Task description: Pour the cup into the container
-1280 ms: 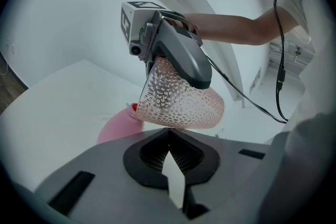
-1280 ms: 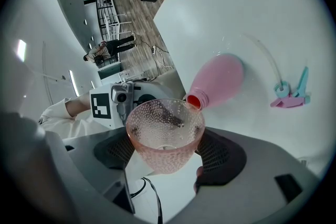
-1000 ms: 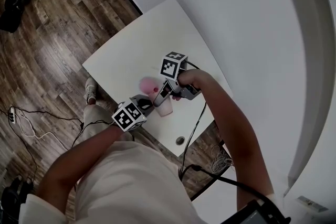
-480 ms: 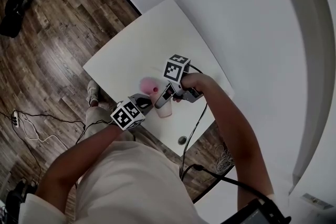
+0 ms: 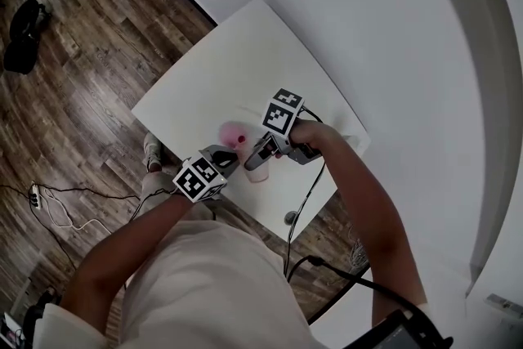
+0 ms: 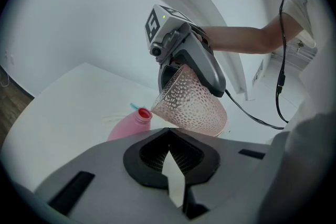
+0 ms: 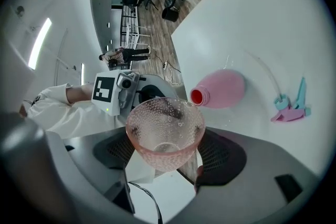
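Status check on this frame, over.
Grippers: right gripper shut on cup; left gripper shut, empty. Cup tilted near pink bottle mouth. Nothing between them.

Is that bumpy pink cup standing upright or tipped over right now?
Tipped. The right gripper holds the cup slanted, its rim angled down toward the pink bottle and its open red mouth.

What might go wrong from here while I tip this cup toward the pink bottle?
1. The cup in the right gripper has a wide rim, while the bottle has a narrow red neck, so any remaining liquid may miss and splash onto the table.
2. The left gripper is shut and off the bottle, so nothing steadies it; a nudge from the cup's rim might tip it.
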The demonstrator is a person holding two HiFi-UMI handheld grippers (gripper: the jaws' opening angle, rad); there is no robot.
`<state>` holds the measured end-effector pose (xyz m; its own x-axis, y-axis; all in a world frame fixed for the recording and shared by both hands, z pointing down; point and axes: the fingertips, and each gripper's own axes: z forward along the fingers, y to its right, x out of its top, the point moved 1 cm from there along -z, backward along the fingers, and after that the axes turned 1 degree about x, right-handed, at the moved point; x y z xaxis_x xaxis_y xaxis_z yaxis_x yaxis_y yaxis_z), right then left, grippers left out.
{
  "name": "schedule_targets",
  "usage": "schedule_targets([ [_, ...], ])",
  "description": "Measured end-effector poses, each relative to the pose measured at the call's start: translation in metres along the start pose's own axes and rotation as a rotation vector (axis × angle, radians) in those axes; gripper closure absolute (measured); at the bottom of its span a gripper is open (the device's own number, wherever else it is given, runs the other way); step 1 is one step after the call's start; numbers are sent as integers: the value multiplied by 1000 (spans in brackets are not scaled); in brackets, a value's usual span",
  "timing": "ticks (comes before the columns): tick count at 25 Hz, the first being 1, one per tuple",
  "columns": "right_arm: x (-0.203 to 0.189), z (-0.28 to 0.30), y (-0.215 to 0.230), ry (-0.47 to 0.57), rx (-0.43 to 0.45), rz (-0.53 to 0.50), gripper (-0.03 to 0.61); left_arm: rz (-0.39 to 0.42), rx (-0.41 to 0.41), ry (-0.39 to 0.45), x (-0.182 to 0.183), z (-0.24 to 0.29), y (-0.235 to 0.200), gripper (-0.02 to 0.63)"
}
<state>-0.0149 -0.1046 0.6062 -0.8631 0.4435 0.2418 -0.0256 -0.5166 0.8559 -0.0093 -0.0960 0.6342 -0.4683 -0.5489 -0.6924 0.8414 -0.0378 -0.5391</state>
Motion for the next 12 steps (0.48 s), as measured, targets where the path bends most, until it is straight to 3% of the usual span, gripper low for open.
schedule_targets([
  [8,2,-6,-20,203,0,-206,209,16,39,3,13,-7,-10,603],
  [12,-3,-5,-19,287,-29,-252,209,30,57,6,19,-11,-14,603],
])
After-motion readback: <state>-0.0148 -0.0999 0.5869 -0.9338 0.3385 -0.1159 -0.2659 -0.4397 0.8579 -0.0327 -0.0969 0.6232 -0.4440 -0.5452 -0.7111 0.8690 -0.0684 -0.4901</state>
